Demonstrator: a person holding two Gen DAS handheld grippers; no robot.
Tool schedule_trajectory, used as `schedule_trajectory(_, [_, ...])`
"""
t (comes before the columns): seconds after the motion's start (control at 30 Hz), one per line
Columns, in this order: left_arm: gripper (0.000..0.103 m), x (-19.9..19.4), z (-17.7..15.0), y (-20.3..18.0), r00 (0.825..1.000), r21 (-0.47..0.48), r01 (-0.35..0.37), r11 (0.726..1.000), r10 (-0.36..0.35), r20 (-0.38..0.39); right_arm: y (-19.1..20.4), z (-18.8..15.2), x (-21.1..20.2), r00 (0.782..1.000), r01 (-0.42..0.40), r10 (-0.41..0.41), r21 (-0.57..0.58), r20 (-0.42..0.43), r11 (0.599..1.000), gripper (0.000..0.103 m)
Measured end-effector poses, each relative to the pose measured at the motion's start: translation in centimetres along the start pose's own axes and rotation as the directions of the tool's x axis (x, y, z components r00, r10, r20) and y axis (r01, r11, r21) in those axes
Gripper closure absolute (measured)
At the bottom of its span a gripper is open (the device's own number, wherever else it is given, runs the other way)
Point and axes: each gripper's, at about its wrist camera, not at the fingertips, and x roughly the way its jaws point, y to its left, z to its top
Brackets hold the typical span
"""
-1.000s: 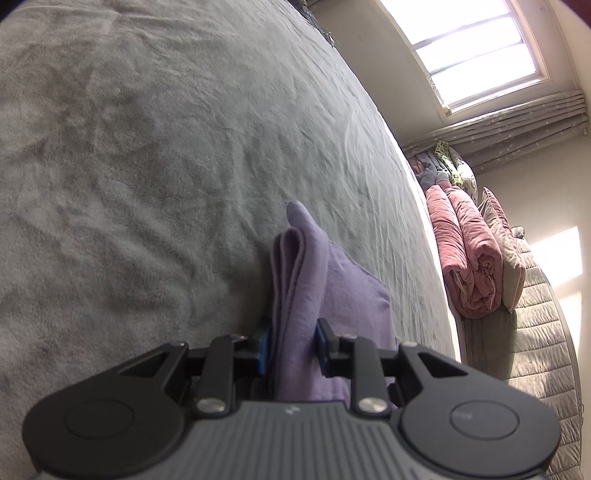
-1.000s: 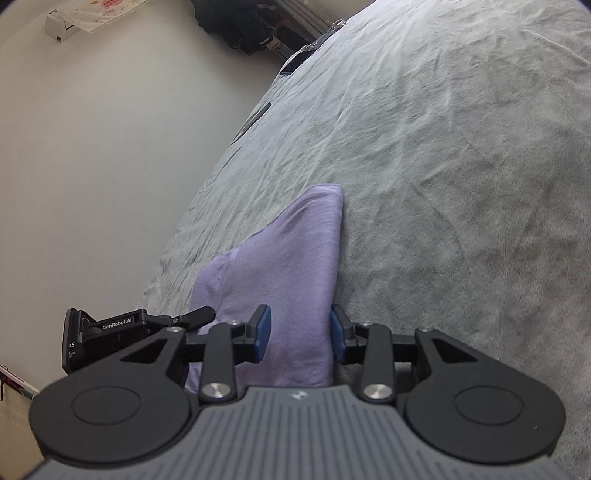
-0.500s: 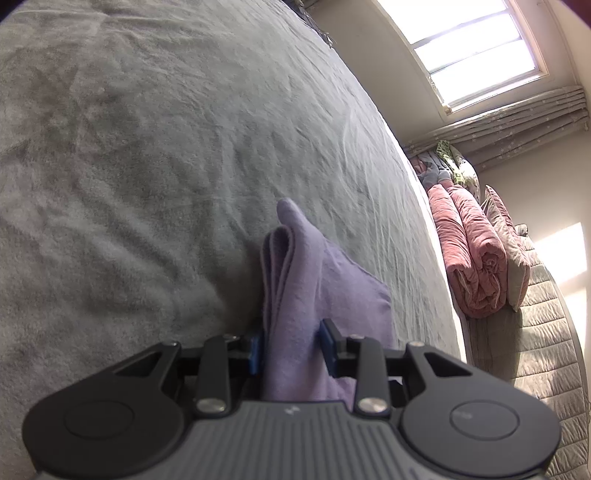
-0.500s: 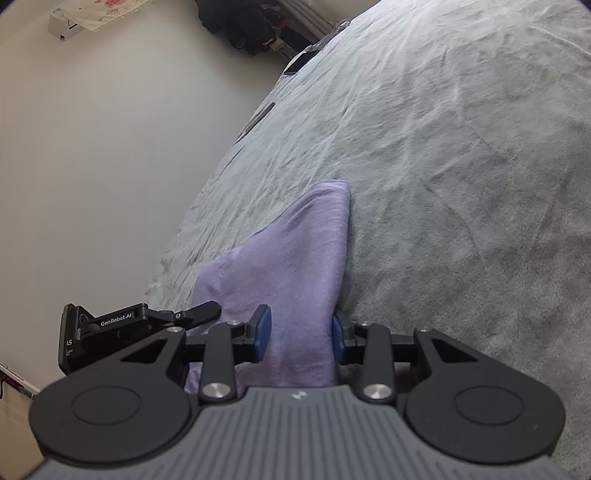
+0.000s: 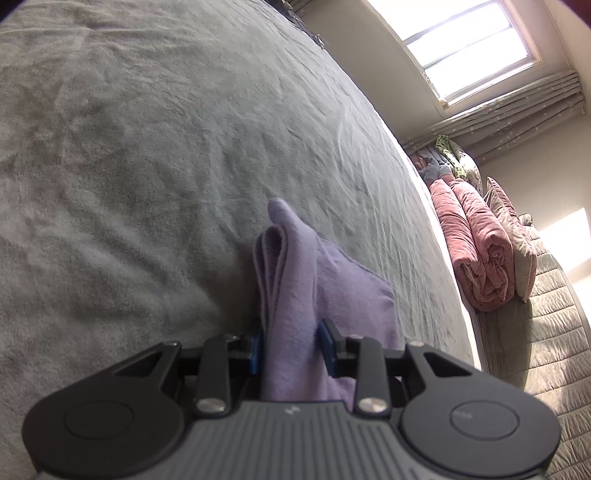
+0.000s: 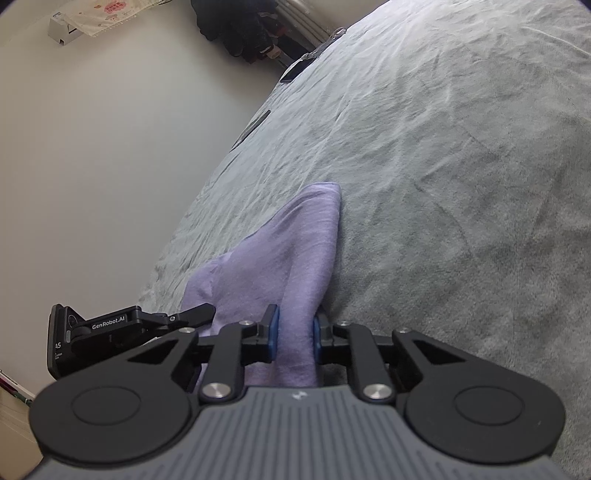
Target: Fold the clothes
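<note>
1. My left claw (image 5: 291, 345) is clenched on the folded lilac cloth (image 5: 295, 280), whose layered edges stand up between my blue pads (image 5: 327, 341).
2. My right claw (image 6: 294, 332) pinches the same cloth (image 6: 295, 258) on its other side, with my left claw (image 6: 122, 326) just beside it.
3. The cloth trails onto the grey bedspread (image 5: 147, 147).
4. Past the bed edge lie a rolled pink quilt (image 5: 480, 240), a pillow (image 5: 513, 229), curtains (image 5: 517, 107) and a bright window (image 5: 469, 48).
5. Dark clutter (image 6: 240, 29) sits by the far wall.
</note>
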Motion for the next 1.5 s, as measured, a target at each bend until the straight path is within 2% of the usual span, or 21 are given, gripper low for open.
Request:
schedule_trajectory(0.13, [0.071, 0.0, 0.0, -0.2, 1.0, 0.008, -0.005, 1.0, 0.005, 0.001, -0.1, 0.0, 0.0, 1.0, -0.005, 0.005, 0.002, 0.005, 1.0, 0.088])
schedule_trajectory(0.23, [0.075, -0.1, 0.1, -0.4, 1.0, 0.014, -0.022, 1.0, 0.022, 0.0, -0.1, -0.1, -0.1, 1.0, 0.001, -0.001, -0.005, 0.015, 1.0, 0.091])
schedule_trajectory(0.3, [0.08, -0.1, 0.1, -0.4, 0.999, 0.016, -0.033, 0.999, 0.033, 0.0, 0.3, -0.3, -0.1, 1.0, 0.014, -0.013, -0.027, 0.024, 1.0, 0.09])
schedule_trajectory(0.4, [0.082, -0.1, 0.2, -0.6, 0.999, 0.02, -0.043, 0.999, 0.043, -0.002, 1.5, -0.7, 0.1, 0.998, 0.06, -0.057, -0.094, 0.039, 0.994, 0.091])
schedule_trajectory(0.53, [0.083, -0.2, 0.2, -0.8, 0.998, 0.029, -0.06, 0.998, 0.06, 0.0, 2.5, -0.8, 0.5, 0.994, 0.11, -0.105, -0.152, 0.043, 0.982, 0.091])
schedule_trajectory(1.0, [0.085, -1.0, 0.0, -2.3, 0.992, 0.079, -0.129, 0.988, 0.129, 0.017, 3.5, -0.6, 1.7, 0.983, 0.185, -0.179, -0.208, 0.046, 0.961, 0.092])
schedule_trajectory(1.3, [0.085, -1.3, 0.1, -3.1, 0.99, 0.091, -0.142, 0.986, 0.14, 0.032, 4.3, -0.6, 2.0, 0.974, 0.227, -0.22, -0.255, 0.055, 0.94, 0.091])
schedule_trajectory(1.5, [0.086, -1.8, 0.0, -3.9, 0.988, 0.109, -0.154, 0.982, 0.149, 0.047, 5.3, -0.7, 2.3, 0.962, 0.271, -0.266, -0.312, 0.061, 0.911, 0.091])
